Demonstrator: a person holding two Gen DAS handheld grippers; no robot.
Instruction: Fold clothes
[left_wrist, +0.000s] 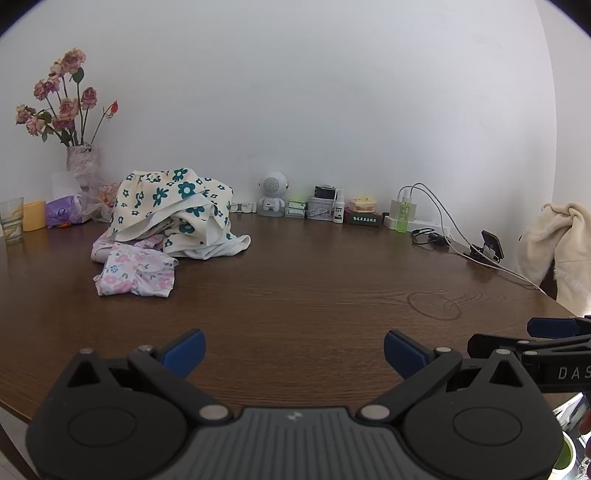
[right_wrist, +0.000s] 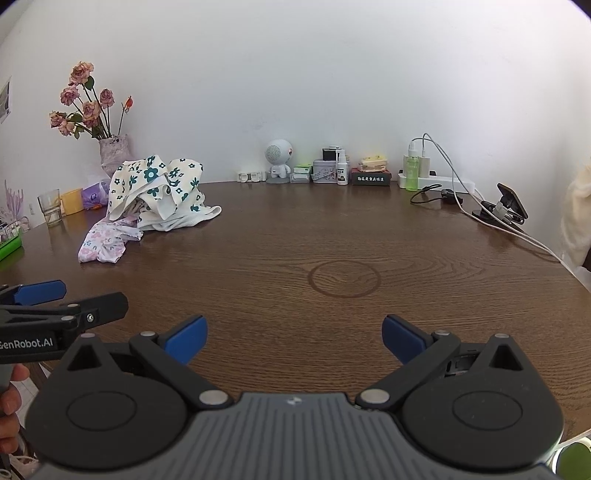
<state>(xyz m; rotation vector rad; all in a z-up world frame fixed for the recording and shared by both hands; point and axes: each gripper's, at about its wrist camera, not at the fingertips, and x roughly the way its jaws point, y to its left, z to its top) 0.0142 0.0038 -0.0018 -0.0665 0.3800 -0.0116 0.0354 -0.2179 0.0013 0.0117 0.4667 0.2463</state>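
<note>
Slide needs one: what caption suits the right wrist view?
Open right tool hovers over the wooden table, crumpled floral clothes waiting unfolded at far left.

On the table (right_wrist: 332, 240): two garments, one cream with green flowers (right_wrist: 162, 192) and one white with pink flowers (right_wrist: 105, 243); one vase of dried roses (right_wrist: 112, 151); one glass (right_wrist: 50, 208); one yellow cup (right_wrist: 72, 201); one robot-shaped speaker (right_wrist: 279, 160); one green spray bottle (right_wrist: 411, 171); one power strip (right_wrist: 443, 181); two grippers, left (left_wrist: 293, 349) and right (right_wrist: 293, 334).

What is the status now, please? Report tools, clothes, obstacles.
Left tool open, empty. Right tool open, empty. Clothes piled far left on table, untouched. Nothing in the way.
</note>
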